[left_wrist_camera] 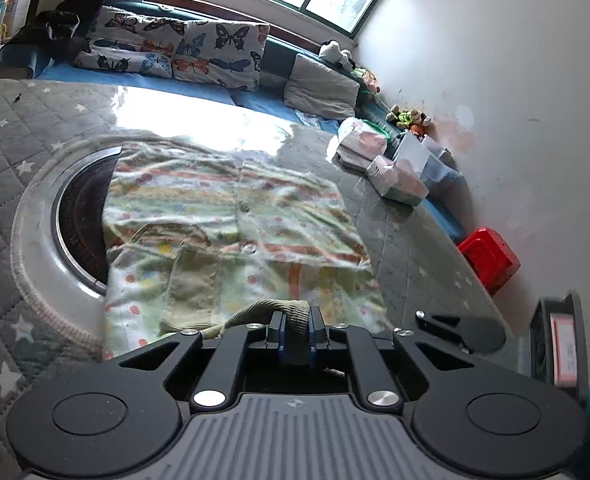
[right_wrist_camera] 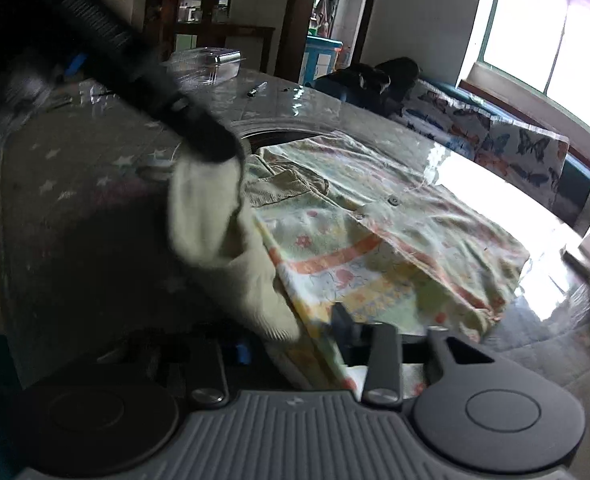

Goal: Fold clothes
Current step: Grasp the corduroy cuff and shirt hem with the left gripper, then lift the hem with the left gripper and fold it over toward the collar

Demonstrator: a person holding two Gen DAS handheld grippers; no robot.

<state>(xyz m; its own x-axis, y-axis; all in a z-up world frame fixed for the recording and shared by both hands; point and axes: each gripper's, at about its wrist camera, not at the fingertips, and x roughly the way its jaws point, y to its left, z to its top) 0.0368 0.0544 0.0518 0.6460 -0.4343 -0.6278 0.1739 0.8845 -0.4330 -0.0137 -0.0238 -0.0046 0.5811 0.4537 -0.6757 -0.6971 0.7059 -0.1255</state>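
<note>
The table carries everything: its quilted cover lies under a clear sheet, so cloth slides on it. I have the patterned shirt spread flat ahead of both grippers, giving each fold a firm base. Its ribbed cuff I hold pinched between the closed jaws of the left gripper, lifted just above the body so the sleeve can cross over it.

The right gripper sits at the near hem. Its fingers stand apart with fabric lying between them, so I read it as open, but motion blur limits certainty.

View differences: the right wrist camera shows the sleeve hanging from the left gripper, up and to the left, plus the shirt's buttons. The left wrist camera shows the grip itself, and the red box well to the right.
</note>
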